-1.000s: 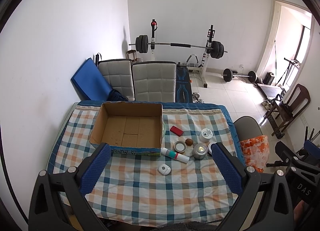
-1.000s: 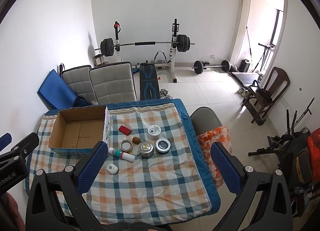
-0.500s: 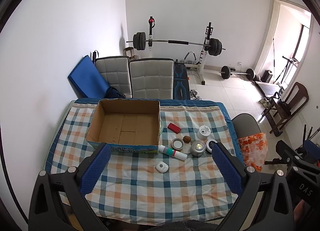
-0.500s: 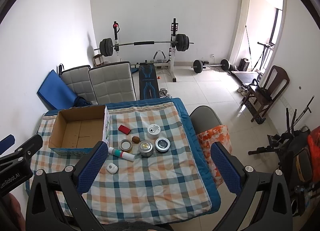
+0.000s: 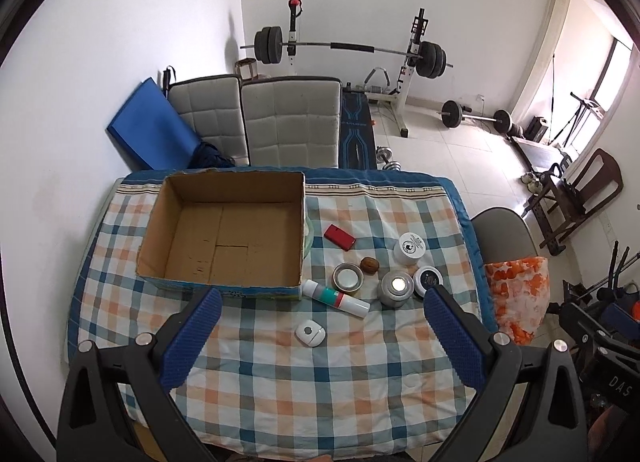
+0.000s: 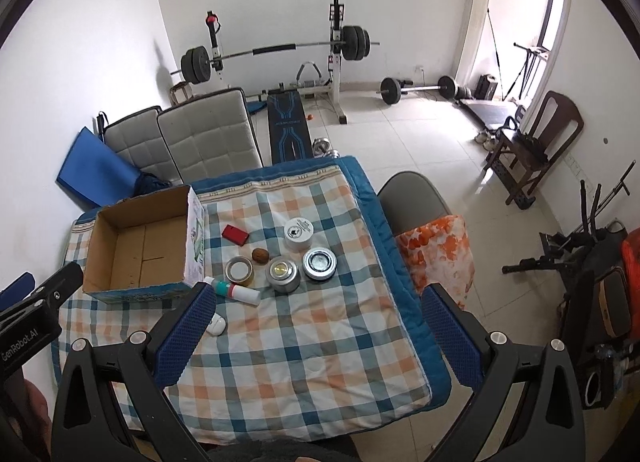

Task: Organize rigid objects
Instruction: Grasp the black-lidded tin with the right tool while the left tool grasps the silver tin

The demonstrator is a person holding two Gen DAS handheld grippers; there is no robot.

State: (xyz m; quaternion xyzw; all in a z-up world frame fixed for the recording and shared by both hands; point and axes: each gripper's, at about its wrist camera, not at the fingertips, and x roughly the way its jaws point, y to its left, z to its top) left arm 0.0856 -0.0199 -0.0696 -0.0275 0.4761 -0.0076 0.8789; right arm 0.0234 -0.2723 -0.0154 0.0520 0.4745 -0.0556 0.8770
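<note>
An empty open cardboard box stands on the left of a table with a checked cloth. To its right lie a red case, a white jar, a walnut, a round tin, a silver tin, a dark-lidded tin, a white tube and a small white device. My left gripper is open and empty, above the near table. My right gripper is open and empty, high above the table's right part.
Two grey padded chairs and a blue mat stand behind the table. A grey chair with an orange cloth is at the table's right side. A barbell rack stands by the far wall.
Both grippers have come slightly closer to the table; the right one has shifted left and down, so the objects look larger. Nothing on the table has moved.
</note>
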